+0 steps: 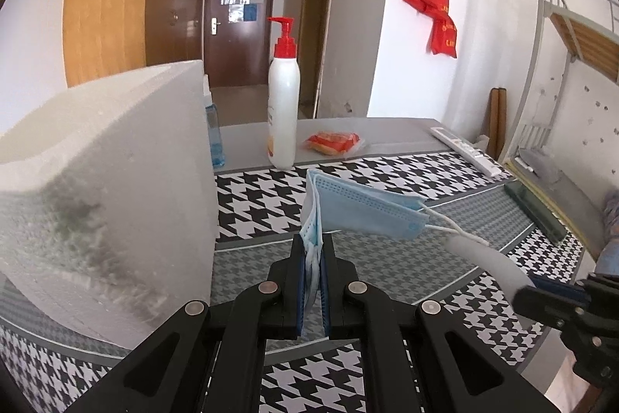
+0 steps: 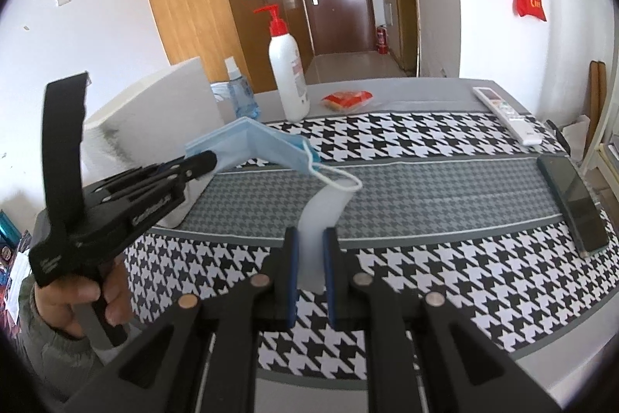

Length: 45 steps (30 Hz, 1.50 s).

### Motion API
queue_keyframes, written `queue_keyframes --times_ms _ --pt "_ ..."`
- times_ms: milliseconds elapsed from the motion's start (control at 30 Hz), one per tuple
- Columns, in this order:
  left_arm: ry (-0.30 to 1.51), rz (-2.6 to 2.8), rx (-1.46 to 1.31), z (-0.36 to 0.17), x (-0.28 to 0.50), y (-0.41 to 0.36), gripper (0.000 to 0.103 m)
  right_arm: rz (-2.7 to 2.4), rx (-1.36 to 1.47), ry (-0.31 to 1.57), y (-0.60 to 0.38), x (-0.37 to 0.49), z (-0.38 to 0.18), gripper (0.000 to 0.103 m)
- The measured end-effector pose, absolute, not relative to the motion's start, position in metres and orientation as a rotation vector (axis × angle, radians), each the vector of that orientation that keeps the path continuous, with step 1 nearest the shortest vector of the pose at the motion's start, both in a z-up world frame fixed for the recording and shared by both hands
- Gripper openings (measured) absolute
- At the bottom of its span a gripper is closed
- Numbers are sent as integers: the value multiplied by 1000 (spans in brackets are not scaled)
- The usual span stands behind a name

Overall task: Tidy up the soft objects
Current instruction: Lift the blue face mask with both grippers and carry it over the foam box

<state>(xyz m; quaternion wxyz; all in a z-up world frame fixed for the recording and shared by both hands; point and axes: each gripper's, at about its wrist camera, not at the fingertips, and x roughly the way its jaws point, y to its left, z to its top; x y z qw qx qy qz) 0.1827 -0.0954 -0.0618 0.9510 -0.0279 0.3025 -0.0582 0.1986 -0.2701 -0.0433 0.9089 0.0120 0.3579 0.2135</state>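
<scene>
Left tongs (image 1: 313, 250) pinch blue mask (image 1: 363, 208); right tongs (image 2: 311, 242) clamp white strip (image 2: 323, 215).

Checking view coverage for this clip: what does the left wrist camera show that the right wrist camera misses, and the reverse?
Only the left wrist view shows the bunk bed frame.

Only the right wrist view shows the person's left hand and the fire extinguisher.

Both show the blue face mask pinched in the left gripper, the translucent white strip in the right gripper, the pump bottle and remote.
</scene>
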Motion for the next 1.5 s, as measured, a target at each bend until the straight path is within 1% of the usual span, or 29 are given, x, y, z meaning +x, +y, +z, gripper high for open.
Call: queue_keyframes --times_ms 833,1500 --pt "574 -90 -15 -45 164 -97 7 389 43 663 -293 179 -25 15" --pt "514 -119 -6 -17 147 -93 7 393 10 600 -285 181 -4 15"
